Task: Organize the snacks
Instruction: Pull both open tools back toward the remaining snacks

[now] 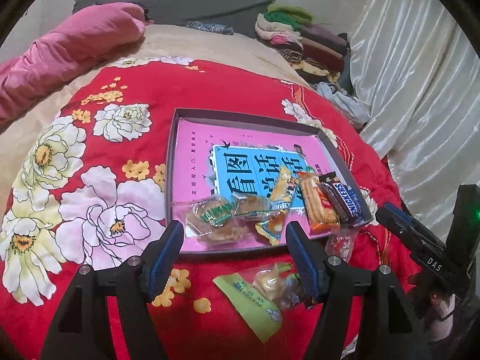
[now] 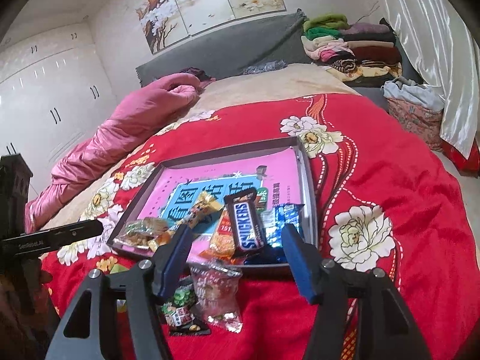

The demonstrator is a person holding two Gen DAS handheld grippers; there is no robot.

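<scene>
A grey tray with a pink printed liner lies on the red floral bedspread. Several snacks sit at its near end: clear-wrapped cakes, a yellow packet, an orange biscuit pack and a Snickers bar. The tray and the Snickers bar also show in the right wrist view. A green-labelled snack bag lies on the bedspread between my left gripper's fingers. My left gripper is open and empty. My right gripper is open and empty above a clear candy bag and a small green-and-black packet.
A pink duvet lies at the far left of the bed. Folded clothes are stacked at the headboard's right. A shiny white curtain hangs on the right. White wardrobes stand to the left.
</scene>
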